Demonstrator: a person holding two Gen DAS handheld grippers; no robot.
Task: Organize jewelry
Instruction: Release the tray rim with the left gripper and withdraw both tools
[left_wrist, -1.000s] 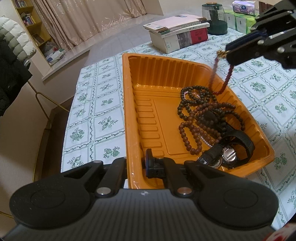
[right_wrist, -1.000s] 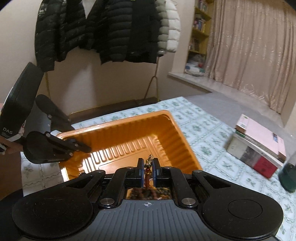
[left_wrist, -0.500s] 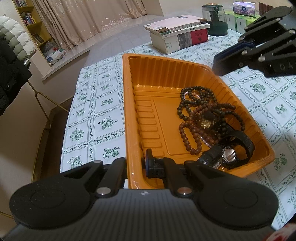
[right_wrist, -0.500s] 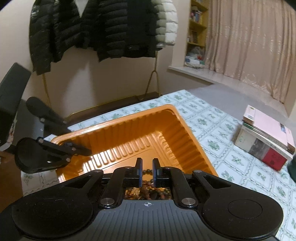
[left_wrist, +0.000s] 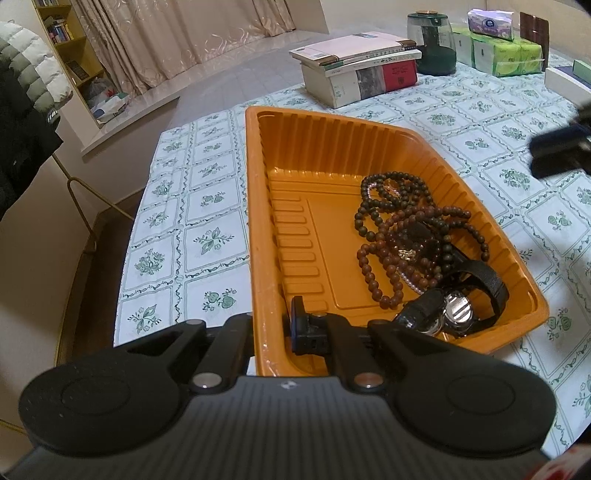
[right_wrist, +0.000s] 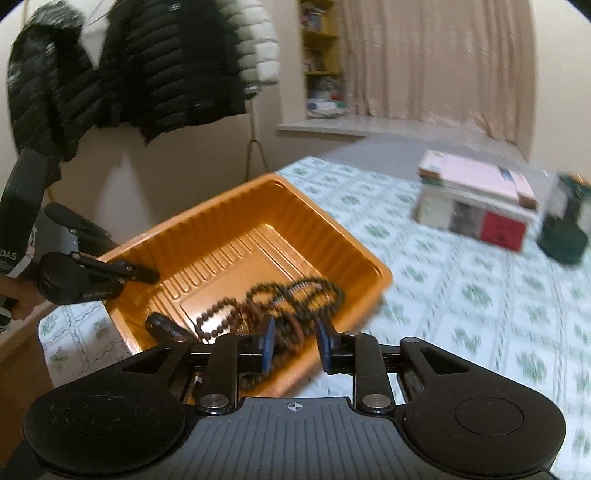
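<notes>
Both tongs are accounted for as follows: the right gripper (right_wrist: 294, 345) is seen with its jaws apart and nothing between them, having just been opening, while the left gripper (left_wrist: 273, 328) is pressed tight on the near wall of the orange tray (left_wrist: 255, 229), one finger outside and one inside. A second ago a reddish bead string with a gold end was pinched and dangled over the tray by the right gripper; that string is now released and lies on the heap of bead bracelets (left_wrist: 410, 236) at the right side of the tray, just beside the black watch (left_wrist: 458, 310) near the front corner. The right gripper is now drawn back off the tray's side, over the patterned tablecloth (left_wrist: 207, 206), and its view is blurred by motion. One more piece is thus judged to be put away, with the tray held steady throughout. Whether further jewelry is left on the table cannot be told; none is visible near the stacked books (left_wrist: 362, 70).
</notes>
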